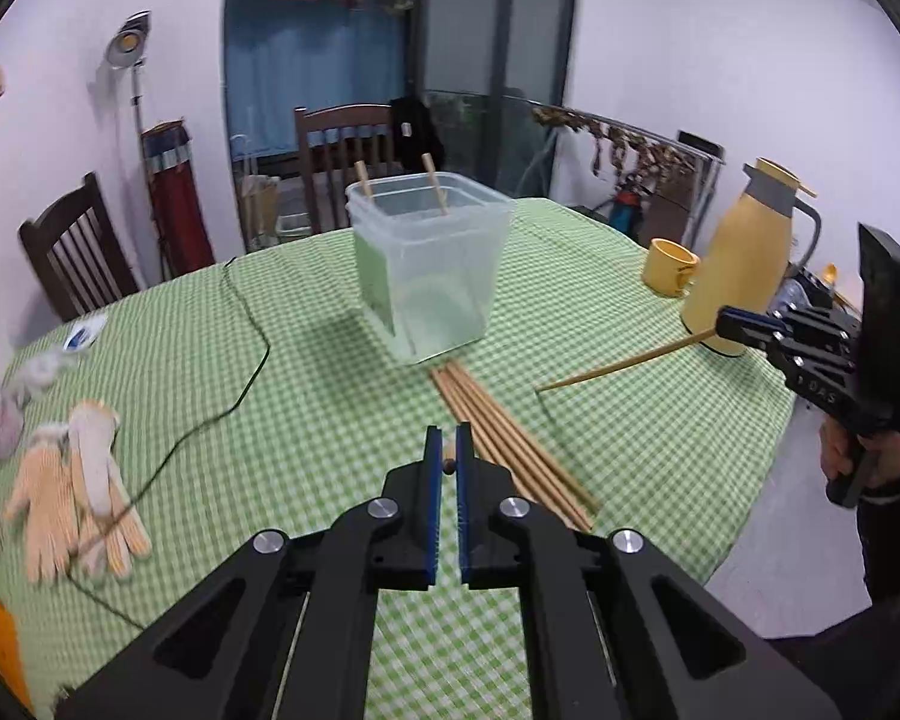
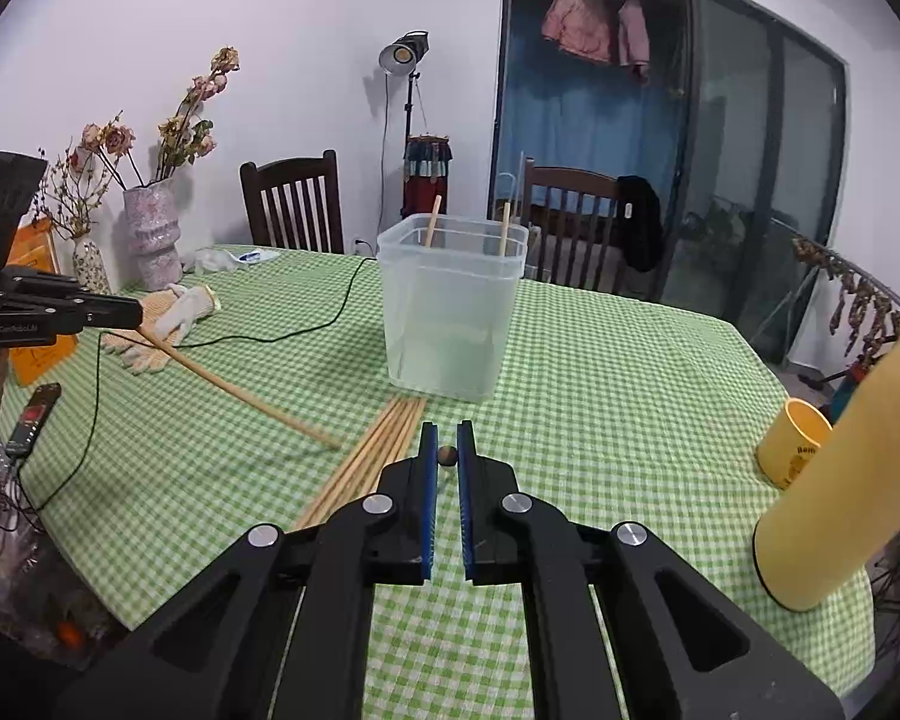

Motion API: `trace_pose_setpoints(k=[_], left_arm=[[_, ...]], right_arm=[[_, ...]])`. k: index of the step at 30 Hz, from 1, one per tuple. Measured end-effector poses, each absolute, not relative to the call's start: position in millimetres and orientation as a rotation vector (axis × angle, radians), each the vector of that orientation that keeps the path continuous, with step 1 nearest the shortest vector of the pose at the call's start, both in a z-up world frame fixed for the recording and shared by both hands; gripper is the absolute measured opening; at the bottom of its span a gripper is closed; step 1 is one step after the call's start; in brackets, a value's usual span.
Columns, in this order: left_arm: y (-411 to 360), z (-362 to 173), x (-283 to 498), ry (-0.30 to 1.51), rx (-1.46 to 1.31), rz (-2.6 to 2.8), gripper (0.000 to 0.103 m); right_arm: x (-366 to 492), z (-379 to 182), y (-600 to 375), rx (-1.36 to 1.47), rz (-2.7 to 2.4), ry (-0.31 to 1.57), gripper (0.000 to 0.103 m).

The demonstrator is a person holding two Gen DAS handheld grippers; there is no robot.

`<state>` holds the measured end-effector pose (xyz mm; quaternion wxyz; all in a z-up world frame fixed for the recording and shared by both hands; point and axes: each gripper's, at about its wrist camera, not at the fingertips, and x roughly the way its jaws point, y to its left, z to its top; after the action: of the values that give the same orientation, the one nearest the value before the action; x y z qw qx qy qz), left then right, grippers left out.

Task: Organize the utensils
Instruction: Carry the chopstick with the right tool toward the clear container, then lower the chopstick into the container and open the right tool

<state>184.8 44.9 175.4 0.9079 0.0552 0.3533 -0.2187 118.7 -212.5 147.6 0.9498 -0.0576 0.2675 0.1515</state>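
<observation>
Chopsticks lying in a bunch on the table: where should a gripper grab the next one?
Judging by how they lie, grip near the end away from the clear tub. The chopsticks on the table lie flat, bunched side by side, so come from above and pinch an outer one across its thin width.

**Hidden / cropped / blurred**

Left view: gloves (image 1: 78, 492) and left edge motion-blurred. Chopstick held by left gripper (image 1: 448, 450) shows end-on only; its shaft isn't visible here. Right view: thermos (image 2: 834, 480) has its top cropped, mug (image 2: 795, 441) print too small to read. Chopsticks in container (image 2: 450, 306): lower parts vague behind frosted wall.
</observation>
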Motion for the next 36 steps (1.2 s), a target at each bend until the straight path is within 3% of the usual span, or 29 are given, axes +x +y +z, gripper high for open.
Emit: trace_pose_setpoints(k=[11,29,36], left_arm=[[18.2,208.9,250.1,0.777,0.169,-0.548,0.001],[20.0,218.4,328.5,0.836,0.081,-0.568,0.001],[10.4,296.5,323.2,0.696,0.121,-0.612,0.001]], right_arm=[[181.2,181.1,-218.4,-0.08,0.424,0.64,0.006],[251.9,202.8,-192.1,-0.128,0.545,0.739,0.007],[259.5,276.3,-200.8,-0.1,0.582,0.602,0.007]])
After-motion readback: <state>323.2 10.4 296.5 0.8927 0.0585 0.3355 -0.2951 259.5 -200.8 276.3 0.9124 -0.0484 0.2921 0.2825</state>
